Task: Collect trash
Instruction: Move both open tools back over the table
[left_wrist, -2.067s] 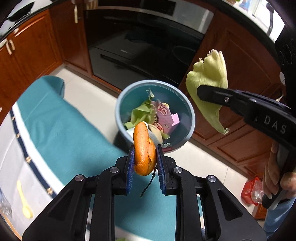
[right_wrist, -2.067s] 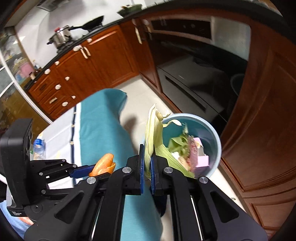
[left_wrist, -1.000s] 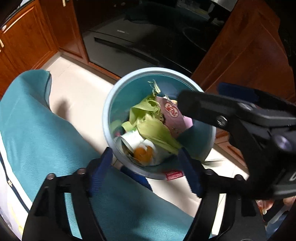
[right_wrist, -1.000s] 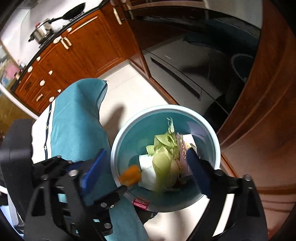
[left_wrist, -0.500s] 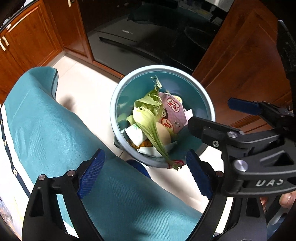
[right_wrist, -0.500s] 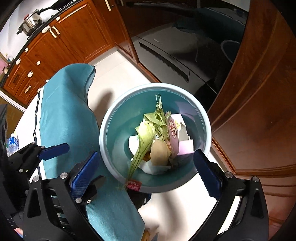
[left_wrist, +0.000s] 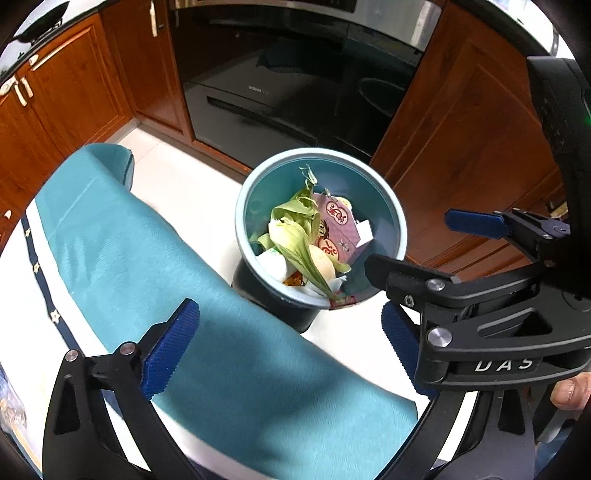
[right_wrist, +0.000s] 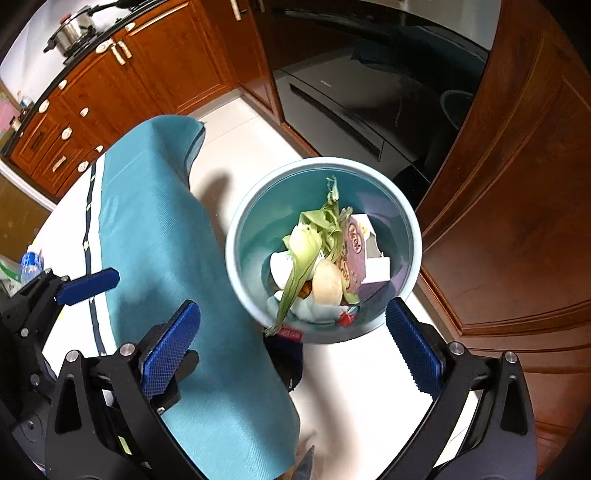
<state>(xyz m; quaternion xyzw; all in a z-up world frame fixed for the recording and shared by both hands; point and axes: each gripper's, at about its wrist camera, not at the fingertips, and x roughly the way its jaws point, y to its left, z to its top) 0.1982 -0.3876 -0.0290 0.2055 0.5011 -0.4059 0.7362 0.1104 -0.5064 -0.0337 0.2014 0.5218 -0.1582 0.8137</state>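
Left wrist: "DAS" on right claw (left_wrist: 428, 254)

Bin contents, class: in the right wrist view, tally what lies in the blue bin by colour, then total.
Green corn husks: 1 bunch
Pink carton: 1
White pieces: 2
Tan round item: 1
Orange peel: 1
Total: 6, inside the blue bin

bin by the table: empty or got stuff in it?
Not empty, partly filled. The blue bin stands upright on the floor holding a corn husk, a pink carton and white paper; its inner wall shows above the pile.
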